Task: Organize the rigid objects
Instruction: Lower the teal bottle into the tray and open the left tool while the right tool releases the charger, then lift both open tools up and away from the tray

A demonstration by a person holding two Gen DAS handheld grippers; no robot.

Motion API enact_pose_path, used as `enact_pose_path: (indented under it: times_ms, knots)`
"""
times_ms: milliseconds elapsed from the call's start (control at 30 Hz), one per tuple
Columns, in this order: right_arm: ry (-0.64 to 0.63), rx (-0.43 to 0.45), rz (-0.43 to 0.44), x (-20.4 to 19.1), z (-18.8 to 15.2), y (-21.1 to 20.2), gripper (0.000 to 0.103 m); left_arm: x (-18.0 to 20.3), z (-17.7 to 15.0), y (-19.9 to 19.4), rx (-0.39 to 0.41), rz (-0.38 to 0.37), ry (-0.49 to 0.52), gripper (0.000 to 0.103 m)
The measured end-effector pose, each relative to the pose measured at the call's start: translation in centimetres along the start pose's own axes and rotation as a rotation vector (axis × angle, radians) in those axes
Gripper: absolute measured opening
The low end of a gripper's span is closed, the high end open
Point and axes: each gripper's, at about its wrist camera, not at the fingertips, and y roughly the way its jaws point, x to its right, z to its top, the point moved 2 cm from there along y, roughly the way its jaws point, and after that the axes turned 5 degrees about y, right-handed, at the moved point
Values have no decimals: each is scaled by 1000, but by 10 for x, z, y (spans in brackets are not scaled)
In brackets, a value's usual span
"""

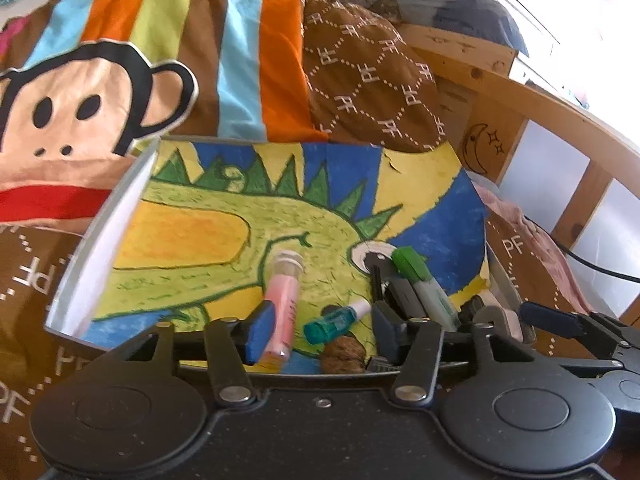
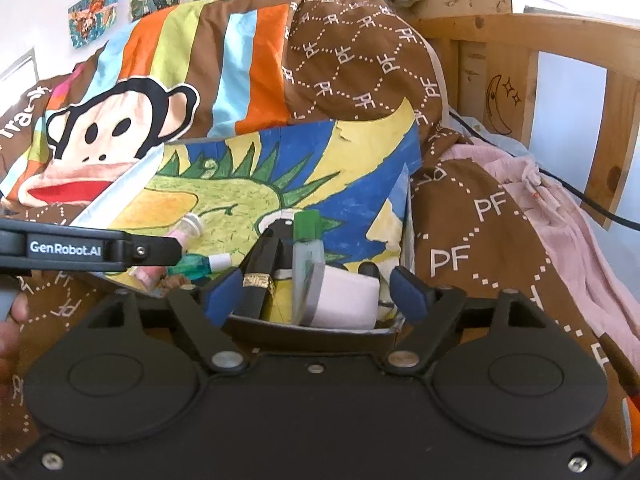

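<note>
On the bed, a shallow box (image 1: 96,256) lined with a crayon dinosaur drawing (image 1: 224,216) sits among brown bedding (image 2: 472,216) printed all over with "PF". The other cover (image 1: 80,112) shows a cartoon monkey face and coloured stripes. A moon with two stars is drawn on the wooden bed frame (image 2: 500,104).

In the left wrist view the left gripper (image 1: 320,332) hangs over the box's near edge, jaws spread wide and holding nothing. Its blue left pad (image 1: 260,332) lies just beside one pink tube (image 1: 284,308) with a white cap at 12 o'clock. Between the jaws lie one small teal bottle (image 1: 328,324) and one walnut (image 1: 344,356). At 2 o'clock one green-capped marker (image 1: 424,284) leans on some black clips; their number cannot be told.

In the right wrist view the right gripper (image 2: 316,300) is likewise wide open and empty, poised over the box's right corner, where one black pen with a gold band (image 2: 260,272), one green-capped clear bottle (image 2: 306,256) and one white block (image 2: 348,300) stand together. At 9 o'clock the left gripper's arm reads "GenRobot.AI" (image 2: 66,249), and a hand (image 2: 12,332) shows at the edge.
</note>
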Motion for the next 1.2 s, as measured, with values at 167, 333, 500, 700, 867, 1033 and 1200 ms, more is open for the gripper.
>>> enact_pose_path:
  times_ms: [167, 333, 500, 700, 867, 1033, 1200]
  knots:
    - [12, 28, 5, 0, 7, -13, 88, -2, 2, -17, 25, 19, 7, 69]
    - [18, 58, 30, -3, 14, -29, 102, -3, 8, -36, 55, 42, 14, 88]
    - [18, 71, 46, -8, 20, -44, 102, -6, 14, -60, 98, 67, 10, 102]
    - [35, 84, 50, -13, 25, -73, 103, -11, 10, -91, 141, 100, -17, 102]
    - [27, 101, 36, -19, 23, -105, 103, -12, -4, -119, 171, 120, -12, 102]
    - [15, 141, 16, -28, 13, -142, 103, -13, -25, -152, 189, 126, -10, 102]
    - [9, 190, -39, -39, -7, -181, 103, -13, -51, -184, 223, 135, -19, 102]
